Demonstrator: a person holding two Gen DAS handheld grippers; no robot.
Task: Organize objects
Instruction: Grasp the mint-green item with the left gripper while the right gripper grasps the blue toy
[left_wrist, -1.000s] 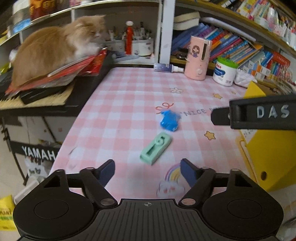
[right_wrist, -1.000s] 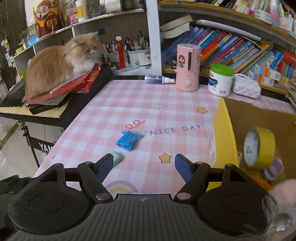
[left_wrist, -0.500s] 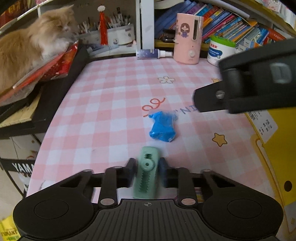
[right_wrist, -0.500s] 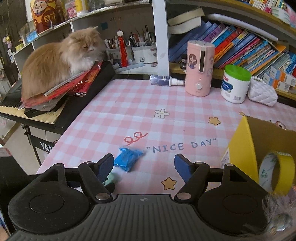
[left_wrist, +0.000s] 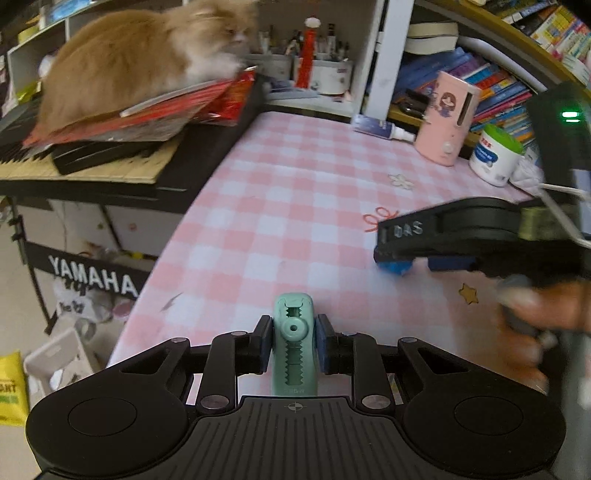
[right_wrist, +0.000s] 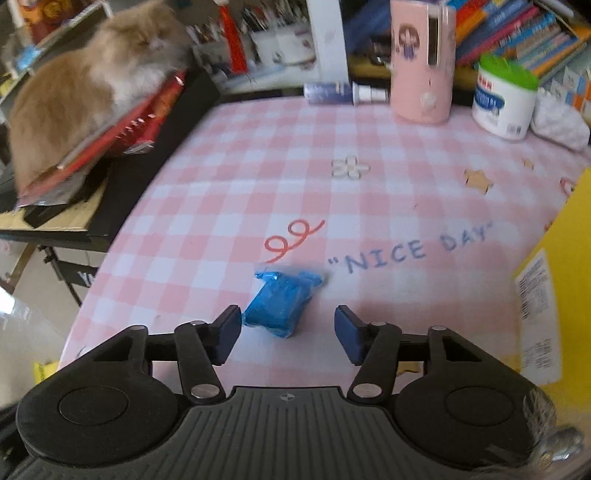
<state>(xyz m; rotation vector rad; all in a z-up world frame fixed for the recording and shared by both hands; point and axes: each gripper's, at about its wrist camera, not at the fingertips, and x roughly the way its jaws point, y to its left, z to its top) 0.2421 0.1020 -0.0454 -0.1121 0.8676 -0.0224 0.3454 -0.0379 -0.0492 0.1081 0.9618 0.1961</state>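
My left gripper (left_wrist: 293, 341) is shut on a mint-green clip-like tool (left_wrist: 294, 343) and holds it above the near edge of the pink checked table (left_wrist: 295, 199). My right gripper (right_wrist: 288, 328) is open, low over the table, with a blue wrapped packet (right_wrist: 279, 304) lying between its fingers, close to the left one. In the left wrist view the right gripper (left_wrist: 413, 264) shows from the side over the same blue packet (left_wrist: 393, 266).
A yellow cardboard box (right_wrist: 554, 295) stands at the table's right. An orange cat (left_wrist: 140, 55) lies on red folders over a keyboard at the left. A pink dispenser (right_wrist: 423, 59), a white jar (right_wrist: 504, 99) and a small bottle (right_wrist: 343, 92) line the back edge below bookshelves.
My left gripper closed on the mint-green tool and lifted it off the table. My right gripper came away from the yellow box and dropped down around the blue packet.
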